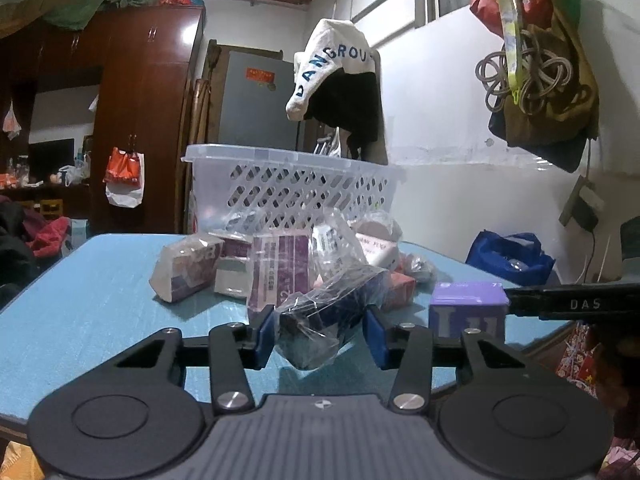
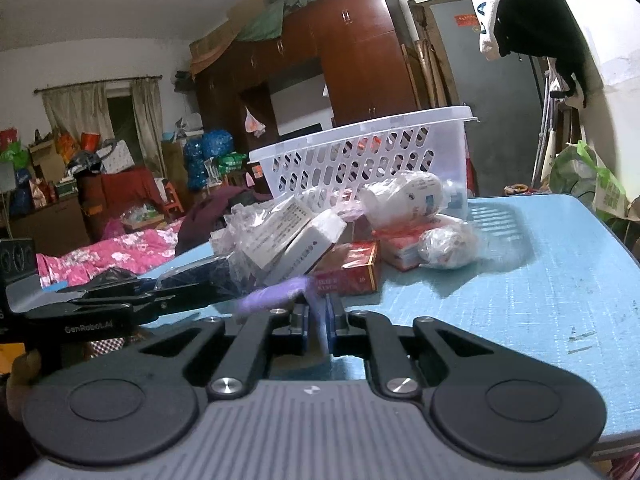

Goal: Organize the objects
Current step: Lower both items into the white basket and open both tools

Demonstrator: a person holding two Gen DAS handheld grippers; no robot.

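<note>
We judged the job barely begun: almost everything lay in one heap on the blue table (image 1: 80, 280), and the white basket (image 1: 288, 184) at the far side showed little through its slots, so we could not tell whether anything was inside it yet.

Going from the left in the left wrist view, a wrapped pale box (image 1: 186, 266) sat at the left edge of the heap, then a purple-striped packet (image 1: 278, 272) in the middle, with more bagged boxes and a pink one (image 1: 396, 290) crowded behind and to the right. Nearest us, our left gripper (image 1: 320, 330) was spread wide around a dark bagged box (image 1: 328, 312); the blue pads stood either side of the plastic, the left one perhaps brushing it, with no squeeze on it. Just right of it stood the purple box (image 1: 466, 308), with our right gripper's arm reaching in at its right side.

In the right wrist view our right gripper (image 2: 318, 330) was pressed nearly together on a thin edge of that purple box (image 2: 276, 296), which looked blurred. Beyond it lay a red carton (image 2: 352, 266) and white bundles (image 2: 408, 200) near the basket (image 2: 360, 148).

So two items were in hand or nearly so; all the rest awaited sorting.
</note>
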